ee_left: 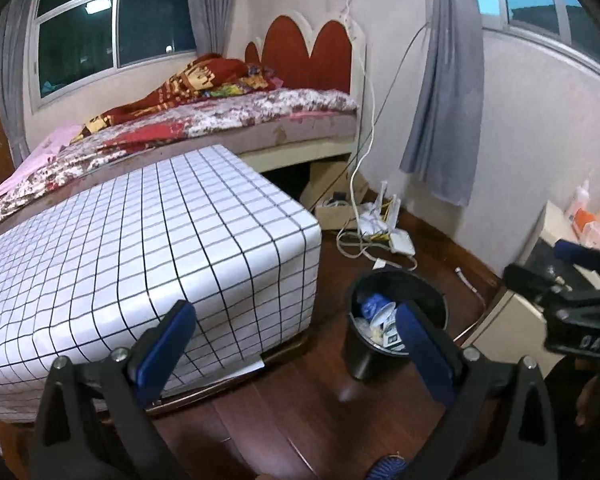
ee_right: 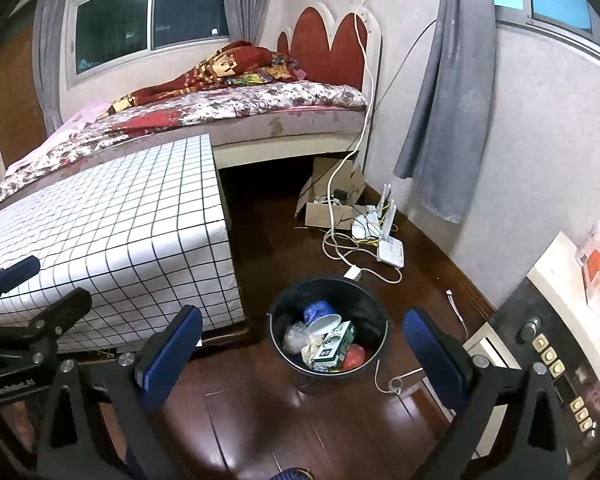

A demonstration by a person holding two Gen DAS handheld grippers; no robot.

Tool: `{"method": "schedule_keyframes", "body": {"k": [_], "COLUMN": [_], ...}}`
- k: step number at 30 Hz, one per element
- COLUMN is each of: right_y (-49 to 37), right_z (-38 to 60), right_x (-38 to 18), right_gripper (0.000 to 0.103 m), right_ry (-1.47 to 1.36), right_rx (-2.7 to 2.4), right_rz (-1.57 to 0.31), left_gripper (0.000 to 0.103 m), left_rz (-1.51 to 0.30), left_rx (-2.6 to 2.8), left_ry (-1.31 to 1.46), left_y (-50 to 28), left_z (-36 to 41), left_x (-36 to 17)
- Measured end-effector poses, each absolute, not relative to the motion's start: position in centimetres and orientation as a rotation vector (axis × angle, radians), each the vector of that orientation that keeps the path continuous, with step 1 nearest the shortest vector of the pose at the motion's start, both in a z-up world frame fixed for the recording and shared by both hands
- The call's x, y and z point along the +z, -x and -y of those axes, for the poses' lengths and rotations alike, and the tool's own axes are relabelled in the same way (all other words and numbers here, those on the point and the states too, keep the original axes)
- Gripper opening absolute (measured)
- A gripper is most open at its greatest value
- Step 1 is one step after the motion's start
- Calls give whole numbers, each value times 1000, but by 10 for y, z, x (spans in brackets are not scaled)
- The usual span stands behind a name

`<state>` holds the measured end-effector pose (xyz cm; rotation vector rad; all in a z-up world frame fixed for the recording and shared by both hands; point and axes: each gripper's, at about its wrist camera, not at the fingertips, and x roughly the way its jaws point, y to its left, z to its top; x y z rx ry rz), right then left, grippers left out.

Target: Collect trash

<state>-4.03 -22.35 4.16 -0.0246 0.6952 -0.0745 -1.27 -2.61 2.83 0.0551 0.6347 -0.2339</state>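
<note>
A black trash bin (ee_right: 364, 300) stands on the dark wood floor beside the checkered table. Inside it lie a blue cup (ee_right: 315, 311), a white cup (ee_right: 325, 325), a green carton (ee_right: 334, 344), a red scrap (ee_right: 354, 357) and clear plastic (ee_right: 294, 336). My right gripper (ee_right: 302, 356) hangs open above the bin, nothing between its blue pads (ee_right: 172, 360). My left gripper (ee_left: 296, 344) is open and empty too, over the floor between the table corner and the bin (ee_left: 364, 356). Each gripper shows at the edge of the other's view.
The table with a white checkered cloth (ee_left: 140, 260) stands left of the bin, and a bed (ee_left: 220, 116) behind it. A router, white cables (ee_right: 364, 248) and a cardboard box (ee_right: 324, 212) lie on the floor by the wall. A cabinet with buttons (ee_right: 540, 344) stands close on the right.
</note>
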Motion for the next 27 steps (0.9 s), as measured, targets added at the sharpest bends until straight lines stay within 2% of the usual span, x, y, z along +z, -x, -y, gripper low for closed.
{"method": "schedule_keyframes", "body": {"k": [27], "right_y": [47], "right_z": [224], "right_x": [53], "right_gripper": [102], "right_ry": [10], "right_rx": [-73], "right_rz": [-670], "left_gripper": [102], "left_rz": [-598], "left_rx": [-204], "left_ry": [-73], "left_y": [12], "left_z": [27], "left_x": [36]}}
